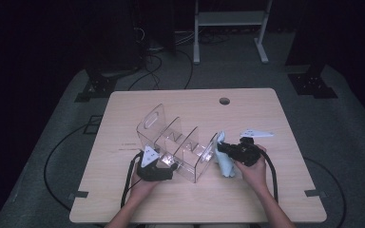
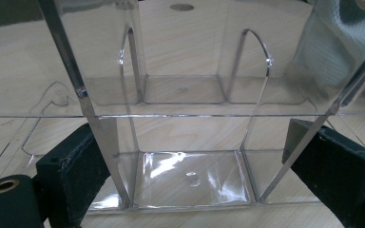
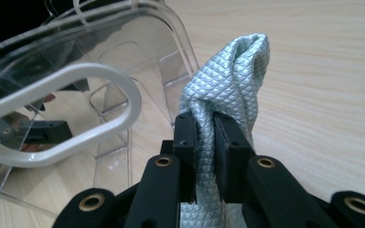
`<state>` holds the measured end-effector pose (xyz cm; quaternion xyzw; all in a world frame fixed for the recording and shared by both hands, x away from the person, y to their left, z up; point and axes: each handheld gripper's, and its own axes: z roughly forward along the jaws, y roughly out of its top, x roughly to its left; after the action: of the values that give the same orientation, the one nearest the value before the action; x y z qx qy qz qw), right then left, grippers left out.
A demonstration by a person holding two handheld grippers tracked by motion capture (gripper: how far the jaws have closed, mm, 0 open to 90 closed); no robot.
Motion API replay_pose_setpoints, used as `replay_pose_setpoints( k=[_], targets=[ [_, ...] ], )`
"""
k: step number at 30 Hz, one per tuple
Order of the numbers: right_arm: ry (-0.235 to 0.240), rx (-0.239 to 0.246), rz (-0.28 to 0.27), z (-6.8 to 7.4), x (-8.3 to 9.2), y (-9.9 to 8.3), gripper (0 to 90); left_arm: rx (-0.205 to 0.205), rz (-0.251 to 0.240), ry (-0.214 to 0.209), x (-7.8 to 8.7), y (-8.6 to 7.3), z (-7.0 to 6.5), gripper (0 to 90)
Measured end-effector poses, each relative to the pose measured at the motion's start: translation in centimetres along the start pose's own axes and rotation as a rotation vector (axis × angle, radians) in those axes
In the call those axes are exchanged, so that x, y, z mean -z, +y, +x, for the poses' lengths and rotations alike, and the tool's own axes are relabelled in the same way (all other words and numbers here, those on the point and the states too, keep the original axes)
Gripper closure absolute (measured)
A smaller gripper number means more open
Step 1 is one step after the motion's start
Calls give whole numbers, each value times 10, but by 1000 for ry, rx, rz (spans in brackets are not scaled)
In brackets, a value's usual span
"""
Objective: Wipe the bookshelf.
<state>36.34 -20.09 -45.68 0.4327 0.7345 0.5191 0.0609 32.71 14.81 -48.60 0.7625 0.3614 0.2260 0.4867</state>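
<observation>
The right gripper [image 3: 204, 137] pinches a pale blue cloth [image 3: 228, 80] just beside the clear acrylic organizer [image 1: 176, 142]; wipe its end wall firmly while the spread left gripper [image 2: 190, 166] braces its front

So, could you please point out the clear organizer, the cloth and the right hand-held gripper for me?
clear organizer [image 1: 171, 142]: high view, on a middle divider.
cloth [image 3: 233, 80]: right gripper view, on the bunched fold above the jaws.
right hand-held gripper [image 3: 206, 128]: right gripper view, between its fingertips, shut on the cloth.
</observation>
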Motion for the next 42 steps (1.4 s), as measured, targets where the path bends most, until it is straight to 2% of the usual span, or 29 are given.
replay_pose_setpoints(
  k=[2, 4, 9, 13, 17, 22, 25, 26, 27, 29, 30, 31, 32, 34, 35, 38, 39, 41, 42],
  targets=[
    [1, 1, 3, 2, 3, 2, 799, 2, 0, 1, 0, 0, 0, 78],
    [8, 16, -18, 5, 9, 9, 799, 2, -1, 1, 0, 0, 0, 78],
    [16, 42, -62, 16, 24, 35, 799, 6, -3, -1, 0, 0, -1, 77],
    [5, 62, -73, 20, 28, 54, 799, 8, 0, -3, -1, 0, -1, 77],
    [10, 57, -78, 20, 29, 64, 799, 2, -3, -2, -1, 0, -1, 77],
    [30, 63, -41, 30, 24, 67, 801, 4, -2, -1, -1, 0, -2, 77],
    [95, 84, -27, 41, 24, 65, 801, 10, -1, -2, -1, 0, -2, 77],
    [101, 98, -13, 46, 24, 65, 801, 9, 0, -3, -1, 0, -2, 77],
    [88, 122, -6, 49, 25, 65, 801, 9, -1, -2, -1, 0, -2, 78],
    [59, 136, 1, 49, 25, 68, 801, 4, -3, -1, -1, 0, -2, 77],
    [37, 129, 1, 46, 25, 69, 801, 4, -2, -1, -1, 0, -2, 77],
    [37, 129, 1, 46, 25, 69, 801, 4, -2, -1, -1, 0, -2, 77],
    [6, 106, 3, 38, 23, 72, 801, 5, -5, -1, -1, 0, -2, 77],
    [13, 80, 1, 34, 22, 72, 801, 5, -6, 0, -1, 0, -3, 77],
    [6, 87, 2, 36, 23, 71, 801, 2, -4, 2, -1, 0, -3, 77],
    [41, 115, 8, 50, 24, 67, 800, 6, -4, 2, -1, 0, -3, 77],
    [41, 115, 8, 50, 24, 67, 800, 7, -5, 2, -1, 0, -3, 77],
    [70, 139, 18, 61, 24, 64, 800, 8, -1, 2, -1, 0, -2, 77],
    [72, 171, 32, 67, 25, 64, 800, 6, -2, 1, -1, 0, -2, 78]
  ],
)
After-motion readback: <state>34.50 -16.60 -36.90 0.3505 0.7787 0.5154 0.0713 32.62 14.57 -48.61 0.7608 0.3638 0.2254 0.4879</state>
